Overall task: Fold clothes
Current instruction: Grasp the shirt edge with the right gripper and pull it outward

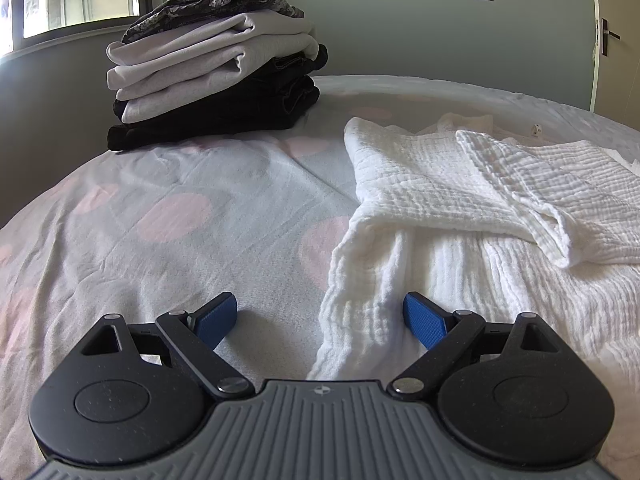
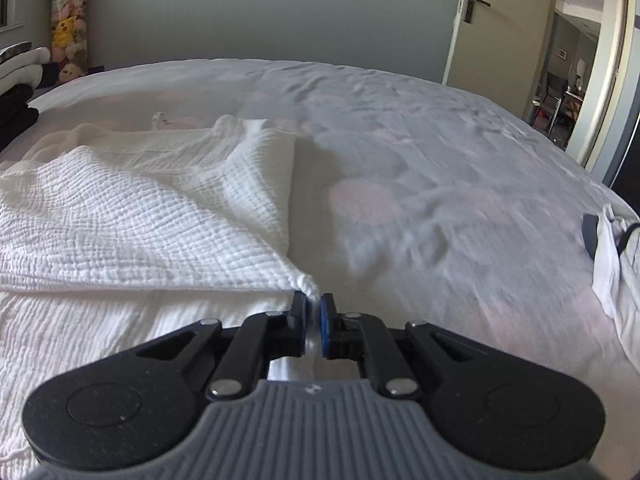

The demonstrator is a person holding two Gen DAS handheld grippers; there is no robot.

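We see the white muslin garment (image 1: 460,200) lying partly folded on the bed (image 1: 160,220). The left hand-held gripper (image 1: 320,316) gapes wide astride its left edge. The right hand-held gripper (image 2: 314,312) pinches its folded-over corner (image 2: 308,282).

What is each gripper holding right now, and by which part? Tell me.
The right gripper is shut on a corner of the white garment. The left gripper is open around that garment's edge, holding nothing.
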